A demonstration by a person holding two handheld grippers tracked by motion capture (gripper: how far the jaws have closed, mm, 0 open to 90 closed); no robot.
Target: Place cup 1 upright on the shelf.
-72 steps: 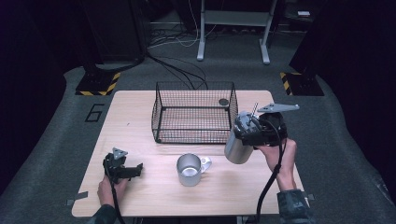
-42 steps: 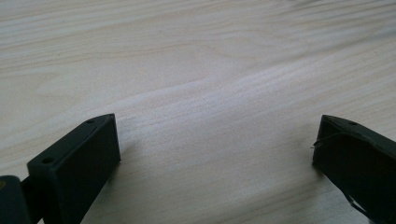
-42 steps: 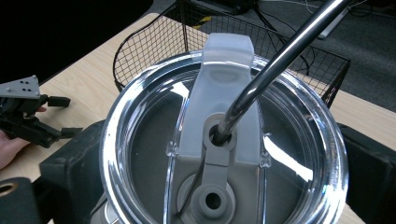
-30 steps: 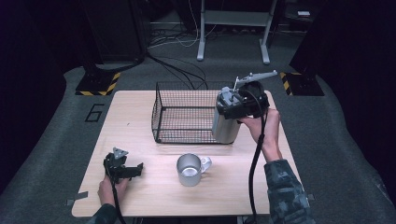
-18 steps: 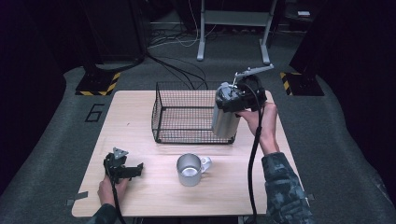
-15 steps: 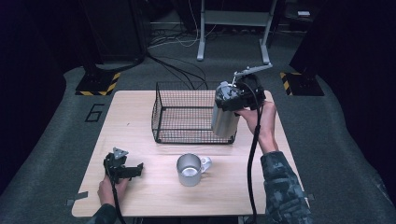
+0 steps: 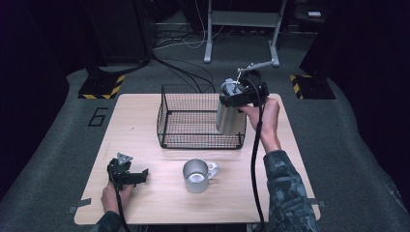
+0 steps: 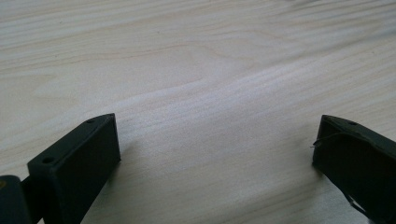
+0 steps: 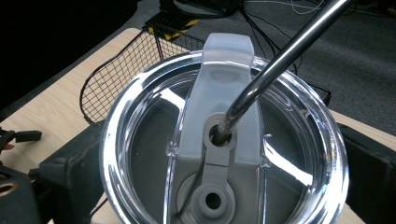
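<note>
— How far along is this?

— Partway, I'd say. The right gripper (image 7: 240, 95) is clamped on a stainless steel tumbler (image 7: 228, 116) near its top and holds it in the air over the right end of the wire basket (image 7: 169, 126). The tumbler hangs upright, its base at about rim level, not yet resting on the basket floor. Lowering it and letting go are left.

— And the other hand?

— The left gripper (image 7: 126, 172) lies low on the near left part of the wooden table (image 7: 145, 203), jaws wide apart with nothing but bare wood grain between them. A metal mug (image 7: 196, 175) with a handle stands on the table in front of the basket; it looks like the next candidate, though that is a guess.

— What's the tumbler like?

— Smooth brushed cylinder, slightly tapered. In the right gripper view its lid (image 9: 224, 154) is clear, glossy plastic with a frosted slider, and a polished metal straw (image 9: 280, 60) leans out through the hole. The basket is black, thin mesh, rectangular, open-topped.
</note>
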